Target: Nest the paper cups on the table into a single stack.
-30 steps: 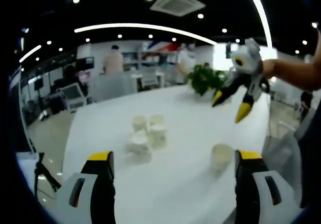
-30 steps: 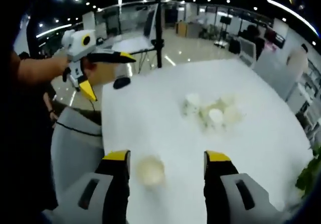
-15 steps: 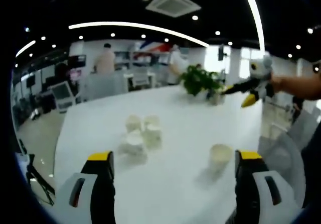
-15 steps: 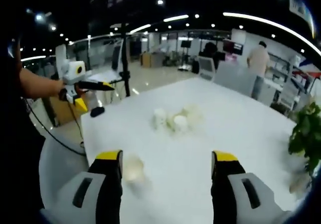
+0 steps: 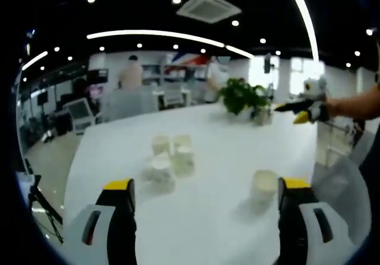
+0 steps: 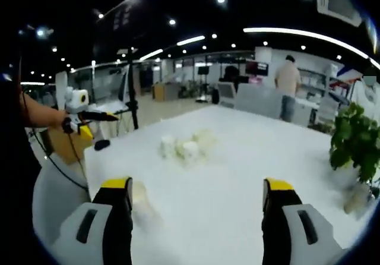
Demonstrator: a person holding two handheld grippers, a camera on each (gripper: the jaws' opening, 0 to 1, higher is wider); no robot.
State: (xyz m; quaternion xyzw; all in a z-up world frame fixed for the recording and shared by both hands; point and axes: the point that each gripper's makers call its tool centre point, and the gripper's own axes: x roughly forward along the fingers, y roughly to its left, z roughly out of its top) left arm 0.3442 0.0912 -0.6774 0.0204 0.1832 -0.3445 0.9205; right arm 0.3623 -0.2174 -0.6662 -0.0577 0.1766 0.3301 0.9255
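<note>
White and broad, the table [image 5: 219, 128] runs across both views, its bare top carrying everything the task concerns. Behind it lies an open office with ceiling lights and people standing at desks far off. A potted plant [image 5: 240, 95] stands at the table's far edge in the left gripper view; in the right gripper view the same plant [image 6: 355, 146] sits at the right side of the table.

The left gripper [image 5: 205, 217] rises from the bottom of its own view, its yellow-tipped jaws spread wide apart and grasping nothing. In the right gripper view it appears again [image 6: 83, 117], held off the table's left edge by a hand. The right gripper [image 6: 199, 217] is likewise released, its jaws far apart with bare table between them; in the left gripper view it [image 5: 303, 112] is held in the air at the right, near the plant.

A cluster of paper cups [image 5: 169, 155] stands near the table's middle, the cups close together; their exact number is hard to tell through the blur. The cluster [image 6: 185, 145] shows mid-table in the right gripper view too. A single paper cup [image 5: 263, 185] stands apart from the cluster, upright, just beside the left gripper's right jaw; in the right gripper view this cup [image 6: 138, 192] is just beside the right gripper's left jaw.
</note>
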